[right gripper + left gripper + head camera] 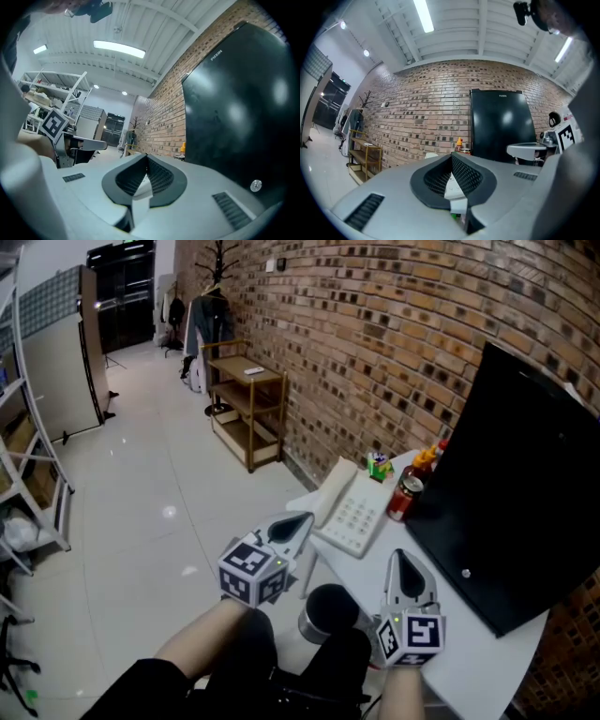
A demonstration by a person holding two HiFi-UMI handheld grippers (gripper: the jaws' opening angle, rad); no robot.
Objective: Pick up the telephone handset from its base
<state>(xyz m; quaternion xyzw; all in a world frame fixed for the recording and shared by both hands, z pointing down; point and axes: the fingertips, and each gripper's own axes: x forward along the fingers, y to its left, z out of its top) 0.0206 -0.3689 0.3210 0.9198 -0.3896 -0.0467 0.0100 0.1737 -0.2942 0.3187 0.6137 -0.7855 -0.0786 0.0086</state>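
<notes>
Left gripper [298, 521] and right gripper [405, 568] are sitting pinched together and empty; I'm seeing the handset [335, 491] lying on its base [361, 517] on the table [469, 652] ahead, so the whole pickup is waiting.

White handset [335, 489] lies seated along left side of white keypad base [366, 521], at table [483, 652] corner.

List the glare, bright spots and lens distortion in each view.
Head view: the wide lens bows the brick wall, and a soft light spot shines on the glossy floor. Left gripper view: heavy fisheye, dark corners, and the ceiling light is blown out white. Right gripper view: the same fisheye, with pale glare patches on the black panel.
</notes>
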